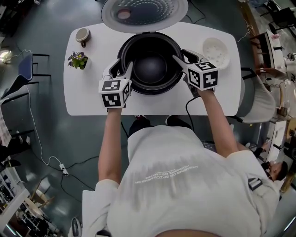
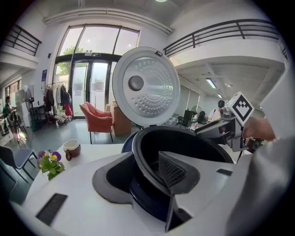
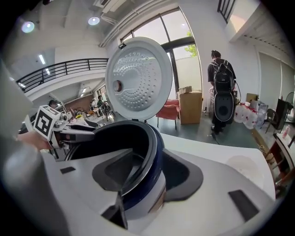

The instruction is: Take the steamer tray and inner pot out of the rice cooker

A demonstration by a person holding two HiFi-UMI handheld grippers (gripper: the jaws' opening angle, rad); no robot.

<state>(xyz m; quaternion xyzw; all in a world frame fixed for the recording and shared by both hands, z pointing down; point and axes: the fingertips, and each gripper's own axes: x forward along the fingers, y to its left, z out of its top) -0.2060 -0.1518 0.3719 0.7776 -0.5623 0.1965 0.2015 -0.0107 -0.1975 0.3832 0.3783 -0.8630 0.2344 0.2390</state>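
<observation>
On a white table a cooker is sitting with its lid standing open at the far side. Inside it the dark pot is resting in place, its rim showing level with the cooker's top. Right of the cooker, the white tray is lying on the table, apart from the cooker and touched by neither gripper.

At the cooker's left edge the left gripper is reaching in, pointing down and forward. In the left gripper view its jaws are standing wide apart astride the pot's rim: one jaw is hanging outside the cooker wall, the other is sitting inside the pot, and a dark gap is showing beside the rim, so the pads are not pressing on it.

At the right edge the right gripper is mirroring that pose. In the right gripper view its jaws are likewise standing apart over the rim, one inside the pot and one outside the blue wall, with no clear clamp on it. Each gripper is showing in the other's view across the pot.

Left of the cooker a cup and a small plant are standing near the table's left edge. Behind the table, in the right gripper view, a person with a backpack is standing near the windows.
</observation>
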